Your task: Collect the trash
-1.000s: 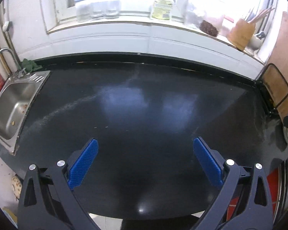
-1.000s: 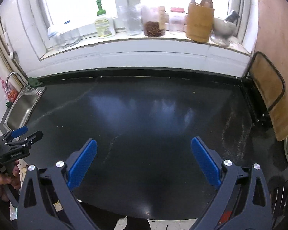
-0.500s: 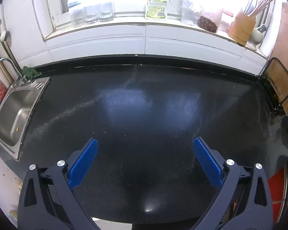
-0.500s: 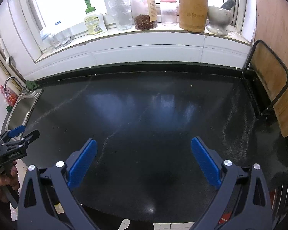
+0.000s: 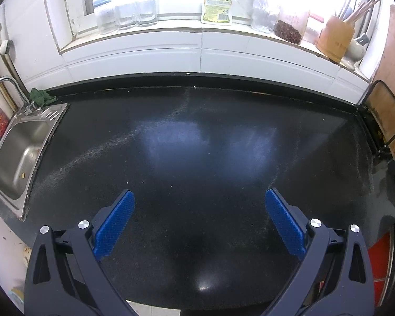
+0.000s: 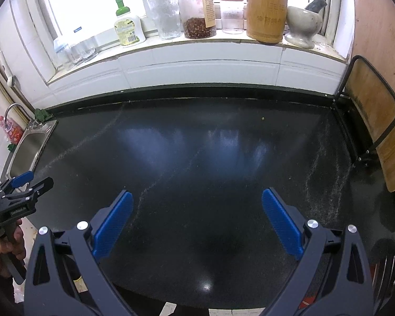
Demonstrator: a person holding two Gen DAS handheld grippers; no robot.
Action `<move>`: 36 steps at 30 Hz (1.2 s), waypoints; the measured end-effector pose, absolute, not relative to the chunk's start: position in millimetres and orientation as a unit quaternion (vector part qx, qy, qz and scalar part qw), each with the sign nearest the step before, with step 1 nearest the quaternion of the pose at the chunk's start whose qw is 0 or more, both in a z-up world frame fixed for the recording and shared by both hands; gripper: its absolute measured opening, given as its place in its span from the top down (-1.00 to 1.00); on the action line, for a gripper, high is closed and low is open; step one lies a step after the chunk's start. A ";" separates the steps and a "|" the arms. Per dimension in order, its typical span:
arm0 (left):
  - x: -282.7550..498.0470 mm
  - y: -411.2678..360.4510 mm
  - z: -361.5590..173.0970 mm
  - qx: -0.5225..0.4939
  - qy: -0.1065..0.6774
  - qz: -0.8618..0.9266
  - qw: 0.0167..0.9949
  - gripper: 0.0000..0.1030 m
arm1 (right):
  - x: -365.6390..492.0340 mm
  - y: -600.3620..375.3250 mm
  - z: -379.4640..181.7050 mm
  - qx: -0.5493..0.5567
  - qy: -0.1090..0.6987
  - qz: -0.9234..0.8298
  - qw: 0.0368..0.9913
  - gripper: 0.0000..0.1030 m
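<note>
Both hand-held grippers, left [image 5: 199, 209] and right [image 6: 197, 208], hover with jaws apart and empty above the glossy black desk [image 6: 197, 158]; the only discernible trash, a tiny tan crumb [image 6: 262, 118], lies toward one o'clock, nearer the right.

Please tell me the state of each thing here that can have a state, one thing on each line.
left gripper: open, holding nothing
right gripper: open, holding nothing
sink: no water in it, small bits on the bottom
faucet: no water running
chili flake jar: partly full
soap bottle: upright
</note>
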State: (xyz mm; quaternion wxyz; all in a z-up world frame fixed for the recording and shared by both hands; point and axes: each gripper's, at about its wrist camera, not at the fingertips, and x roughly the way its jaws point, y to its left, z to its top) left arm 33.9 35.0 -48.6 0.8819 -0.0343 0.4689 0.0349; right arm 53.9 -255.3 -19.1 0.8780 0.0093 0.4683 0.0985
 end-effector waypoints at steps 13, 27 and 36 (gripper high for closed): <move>35.6 32.7 -49.0 -0.034 0.469 0.033 0.882 -0.87 | 58.7 -257.1 -24.4 0.009 0.473 0.100 0.875 -0.85; 35.7 29.9 -50.3 -0.033 0.468 0.032 0.883 -0.87 | 60.9 -259.9 -23.5 0.006 0.471 0.102 0.876 -0.85; 35.7 28.1 -50.6 -0.034 0.468 0.027 0.883 -0.87 | 60.7 -260.5 -22.6 0.006 0.470 0.102 0.877 -0.85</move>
